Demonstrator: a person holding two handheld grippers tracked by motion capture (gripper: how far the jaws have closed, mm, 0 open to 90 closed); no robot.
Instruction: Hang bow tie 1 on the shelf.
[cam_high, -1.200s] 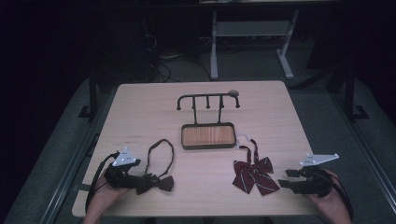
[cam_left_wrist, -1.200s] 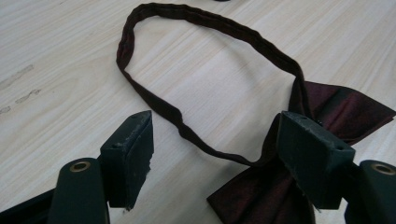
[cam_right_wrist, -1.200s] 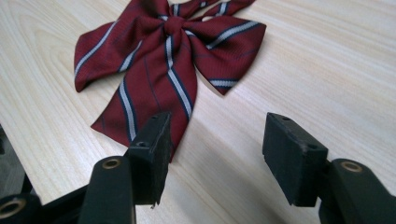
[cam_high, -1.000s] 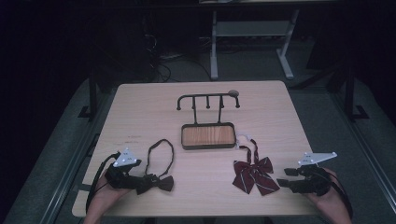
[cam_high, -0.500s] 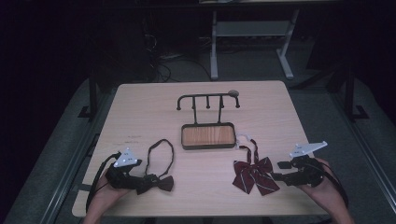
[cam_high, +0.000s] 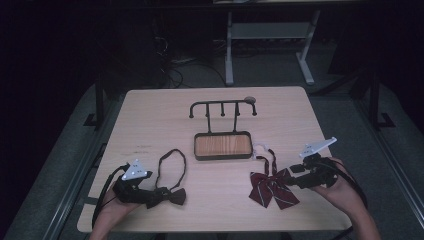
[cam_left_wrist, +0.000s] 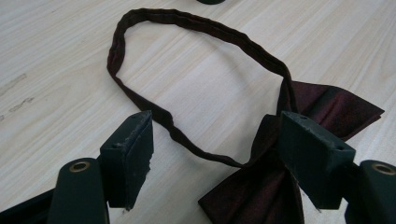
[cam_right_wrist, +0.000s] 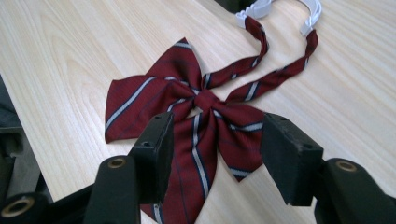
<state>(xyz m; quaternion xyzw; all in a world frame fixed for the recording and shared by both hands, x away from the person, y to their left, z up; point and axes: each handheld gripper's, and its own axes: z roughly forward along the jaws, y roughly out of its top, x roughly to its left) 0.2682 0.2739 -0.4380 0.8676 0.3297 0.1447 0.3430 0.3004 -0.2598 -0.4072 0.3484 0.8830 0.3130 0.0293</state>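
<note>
On the table (cam_high: 150, 125), a hook rack (cam_high: 222, 131) stands at 12 o'clock. The left gripper (cam_left_wrist: 212, 154) gapes wide around the dark bow tie (cam_left_wrist: 275, 186) at 7 o'clock; the right gripper (cam_right_wrist: 215, 149), equally wide, straddles the striped bow tie (cam_right_wrist: 196, 126) at 5 o'clock, gripping nothing.

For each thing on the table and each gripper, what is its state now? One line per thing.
Left gripper: open, jaws around the dark bow tie, not clamped.
Right gripper: open, jaws over the striped bow tie.
Dark bow tie: flat on the table, band in an open loop.
Striped bow tie: flat, spread out, strap joined by its white clasp.
Hook rack: upright, hooks empty.
Tray: empty.
</note>
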